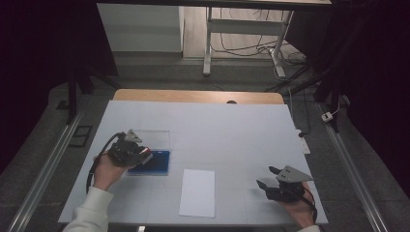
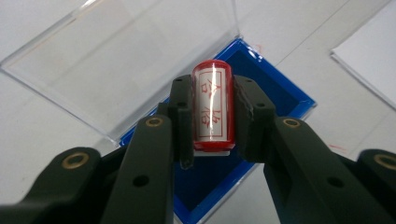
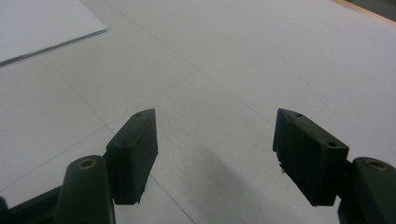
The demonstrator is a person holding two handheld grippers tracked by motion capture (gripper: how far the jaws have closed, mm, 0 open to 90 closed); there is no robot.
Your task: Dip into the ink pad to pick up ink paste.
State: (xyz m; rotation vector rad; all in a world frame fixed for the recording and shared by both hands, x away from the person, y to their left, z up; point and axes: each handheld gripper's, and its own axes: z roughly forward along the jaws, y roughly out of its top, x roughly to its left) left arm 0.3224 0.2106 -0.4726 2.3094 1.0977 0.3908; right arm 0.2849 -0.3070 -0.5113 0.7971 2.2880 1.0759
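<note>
My left gripper [image 2: 212, 116] clamps red stamp [image 2: 213, 105], poised over open blue ink box [image 2: 285, 91]. Right gripper [image 3: 215, 154] wide, idle on table [image 1: 232, 130]. Step: inking. Next: press down squarely, then carry to paper [image 1: 197, 192].

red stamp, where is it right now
The red stamp sits clamped between the left gripper jaws, just above the open blue ink pad box, on the table's left side in the high view, left of the white paper sheet.
</note>
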